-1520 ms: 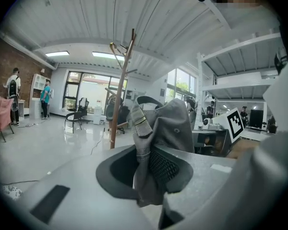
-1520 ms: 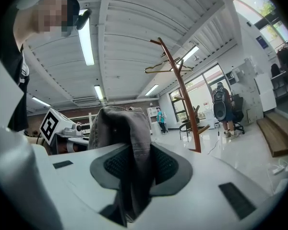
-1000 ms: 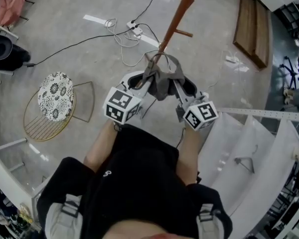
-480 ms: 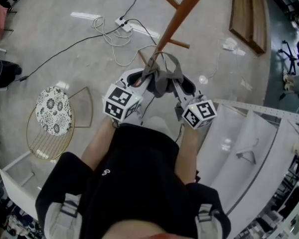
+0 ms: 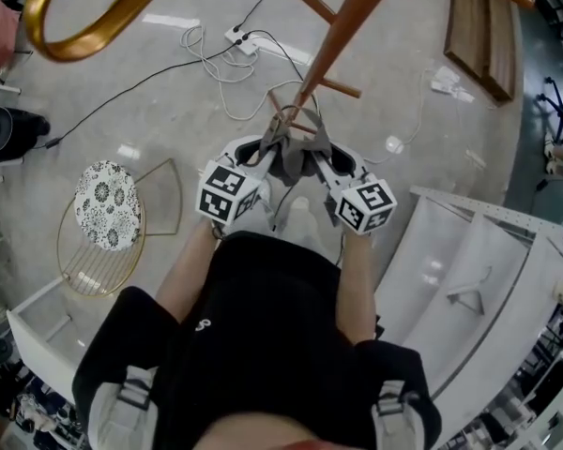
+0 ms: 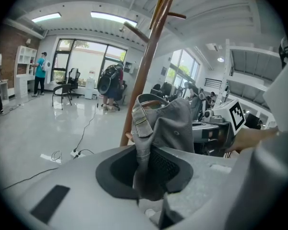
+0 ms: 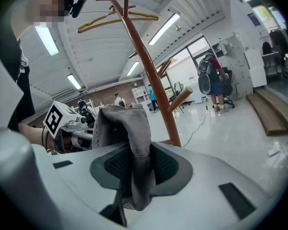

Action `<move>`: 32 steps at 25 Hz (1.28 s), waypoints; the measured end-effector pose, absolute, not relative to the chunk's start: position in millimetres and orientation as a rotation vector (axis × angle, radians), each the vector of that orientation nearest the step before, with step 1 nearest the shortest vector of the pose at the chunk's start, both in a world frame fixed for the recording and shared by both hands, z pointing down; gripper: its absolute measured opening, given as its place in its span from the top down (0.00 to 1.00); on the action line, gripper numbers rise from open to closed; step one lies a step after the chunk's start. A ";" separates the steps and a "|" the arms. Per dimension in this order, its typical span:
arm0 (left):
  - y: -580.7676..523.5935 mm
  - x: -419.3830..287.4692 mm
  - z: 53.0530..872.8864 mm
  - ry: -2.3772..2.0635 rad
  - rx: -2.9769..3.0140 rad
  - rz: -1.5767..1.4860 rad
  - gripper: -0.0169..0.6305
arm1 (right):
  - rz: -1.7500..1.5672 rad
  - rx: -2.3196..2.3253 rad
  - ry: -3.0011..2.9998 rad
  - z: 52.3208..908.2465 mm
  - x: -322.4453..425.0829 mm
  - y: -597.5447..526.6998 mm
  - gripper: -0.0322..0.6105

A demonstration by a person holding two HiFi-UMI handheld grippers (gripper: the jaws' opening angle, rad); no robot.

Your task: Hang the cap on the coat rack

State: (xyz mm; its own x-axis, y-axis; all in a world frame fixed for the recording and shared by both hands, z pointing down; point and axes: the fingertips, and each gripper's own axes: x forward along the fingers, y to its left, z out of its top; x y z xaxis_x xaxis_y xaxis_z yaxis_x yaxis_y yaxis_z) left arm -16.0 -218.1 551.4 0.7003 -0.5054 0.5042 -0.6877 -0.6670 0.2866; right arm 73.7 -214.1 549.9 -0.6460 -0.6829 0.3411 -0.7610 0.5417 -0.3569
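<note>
A grey cap (image 5: 294, 154) hangs between both grippers, close in front of the brown wooden coat rack pole (image 5: 342, 34). My left gripper (image 5: 265, 157) is shut on the cap's strap side; its cloth (image 6: 159, 128) fills the jaws. My right gripper (image 5: 317, 160) is shut on the other edge, a fold of cap (image 7: 129, 147) pinched between the pads. The rack (image 7: 146, 63) rises just beyond the cap, with short pegs (image 7: 180, 98) and a wire hanger (image 7: 117, 16) at its top. A low peg (image 5: 340, 86) sticks out right above the cap.
White power cables and a plug strip (image 5: 236, 37) lie on the floor behind the rack. A gold wire stool with a patterned seat (image 5: 101, 206) stands at left. A white garment rail with a hanger (image 5: 469, 293) is at right. People stand far off (image 6: 110, 83).
Both grippers and the cap have drawn closer to the rack pole and closer together. The head camera has tilted, bringing a gold curved rim into the upper left.
</note>
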 end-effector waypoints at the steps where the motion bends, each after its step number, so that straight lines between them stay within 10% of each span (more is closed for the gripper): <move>1: -220.7 -16.6 558.6 -0.921 2.439 0.546 0.89 | 0.727 1.217 -2.601 555.8 72.9 -216.1 0.80; 32: -293.3 4.0 739.3 -0.829 2.242 0.949 0.86 | 0.803 1.220 -2.148 737.7 78.9 -295.2 0.75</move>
